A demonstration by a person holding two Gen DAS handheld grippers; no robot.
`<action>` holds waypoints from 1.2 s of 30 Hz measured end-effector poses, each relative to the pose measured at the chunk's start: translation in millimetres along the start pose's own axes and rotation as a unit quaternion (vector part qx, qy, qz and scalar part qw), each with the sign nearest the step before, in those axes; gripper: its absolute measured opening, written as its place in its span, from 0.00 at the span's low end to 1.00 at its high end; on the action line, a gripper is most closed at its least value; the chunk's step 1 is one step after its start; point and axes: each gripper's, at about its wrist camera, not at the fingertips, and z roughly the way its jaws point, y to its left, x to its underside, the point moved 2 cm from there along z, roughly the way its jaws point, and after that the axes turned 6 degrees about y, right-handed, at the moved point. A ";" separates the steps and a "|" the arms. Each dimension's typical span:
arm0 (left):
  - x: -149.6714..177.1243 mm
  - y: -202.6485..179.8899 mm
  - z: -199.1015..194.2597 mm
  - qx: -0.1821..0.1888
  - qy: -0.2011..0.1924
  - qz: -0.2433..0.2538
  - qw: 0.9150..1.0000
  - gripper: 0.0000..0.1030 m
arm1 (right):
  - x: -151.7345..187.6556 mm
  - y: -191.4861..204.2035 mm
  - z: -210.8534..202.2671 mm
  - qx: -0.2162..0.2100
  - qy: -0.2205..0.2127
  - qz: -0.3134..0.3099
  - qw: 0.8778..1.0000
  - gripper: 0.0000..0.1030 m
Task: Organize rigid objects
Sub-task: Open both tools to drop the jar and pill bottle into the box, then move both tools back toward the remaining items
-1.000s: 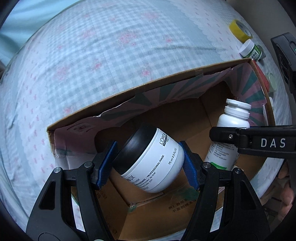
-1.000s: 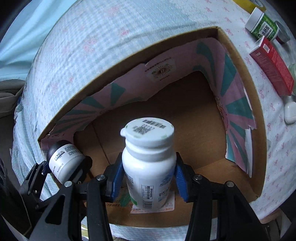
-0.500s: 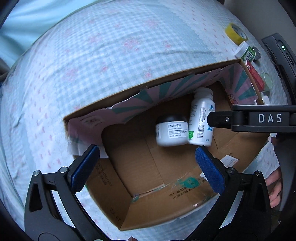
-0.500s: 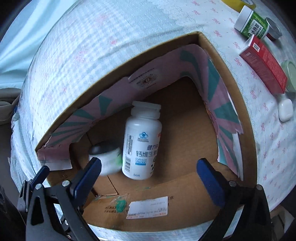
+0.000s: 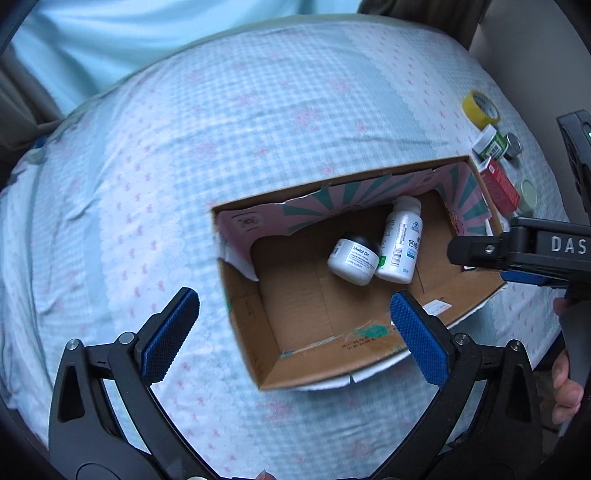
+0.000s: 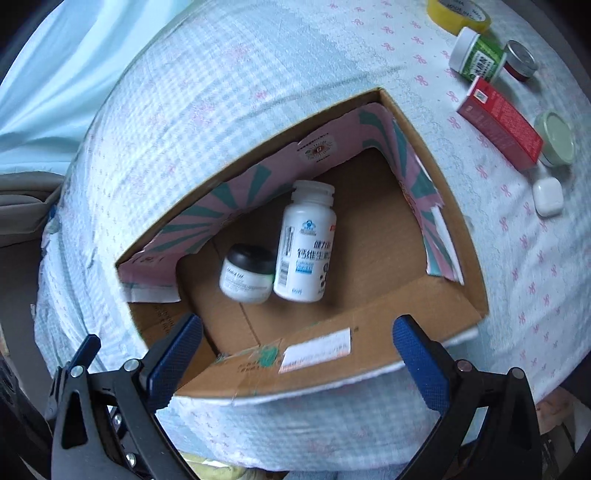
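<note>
Two items boxed: a black-lidded cream jar [image 6: 246, 273] and a white supplement bottle [image 6: 306, 243] are inside the cardboard box [image 6: 417, 314], touching side by side near its patterned back wall. The jar looks upright in the right wrist view; the bottle seems to lie back, cap toward that wall.
Left gripper: the left gripper [image 5: 291, 334] hangs above the box's near-left corner, jaws spread wide, nothing between them.
Right gripper: the right gripper [image 6: 297, 352] hovers over the near wall of the box, jaws equally wide and empty.
Six left outside: on the checked cloth [image 6: 229, 74] to the right of the box lie a yellow tape roll [image 6: 458, 13], a green-labelled jar [image 6: 476, 55], a small metal tin [image 6: 521, 61], a red carton [image 6: 500, 123], a pale green lid or jar [image 6: 556, 138] and a white earbud case [image 6: 547, 195].
Progress: early, I'd judge; most of the pile is still unboxed.
Room in box: plenty of bare floor remains on both sides of the pair.
Likely next: reaching for the cluster at the right, the earbud case being nearest the right gripper.
</note>
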 end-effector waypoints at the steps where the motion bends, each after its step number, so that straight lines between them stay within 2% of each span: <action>1: 4.5 1.4 -8.3 -0.001 -0.004 -0.007 1.000 1.00 | 4.7 -0.5 -6.6 -0.005 -0.002 0.003 1.000 1.00; 11: 57.7 3.3 -94.4 0.021 -0.047 -0.081 0.995 1.00 | 67.3 -4.6 -85.9 0.013 -0.035 -0.061 0.997 1.00; 17: 73.8 -13.1 -135.2 0.027 -0.081 -0.098 0.992 1.00 | 105.5 -24.4 -132.0 0.033 -0.083 -0.083 0.992 1.00; 20: 78.2 -25.1 -157.5 0.034 -0.117 -0.104 0.987 1.00 | 119.3 -40.9 -163.0 0.057 -0.125 -0.098 0.986 1.00; 23: 72.9 -44.9 -170.1 0.026 -0.131 -0.094 0.987 1.00 | 127.3 -59.8 -192.5 0.114 -0.173 -0.121 0.971 1.00; 25: 69.3 -58.1 -174.1 0.025 -0.134 -0.090 0.987 1.00 | 128.3 -75.3 -206.6 0.127 -0.195 -0.126 0.964 1.00; 29: 63.2 -92.7 -179.7 0.021 -0.141 -0.105 0.984 1.00 | 120.3 -112.6 -228.0 0.122 -0.221 -0.131 0.959 1.00; 34: 52.8 -149.1 -179.7 -0.017 -0.146 -0.137 0.980 1.00 | 89.9 -153.1 -245.3 0.119 -0.231 -0.173 0.950 1.00; 36: 45.8 -171.5 -179.6 -0.017 -0.146 -0.154 0.977 1.00 | 75.8 -167.5 -250.4 0.125 -0.230 -0.202 0.944 1.00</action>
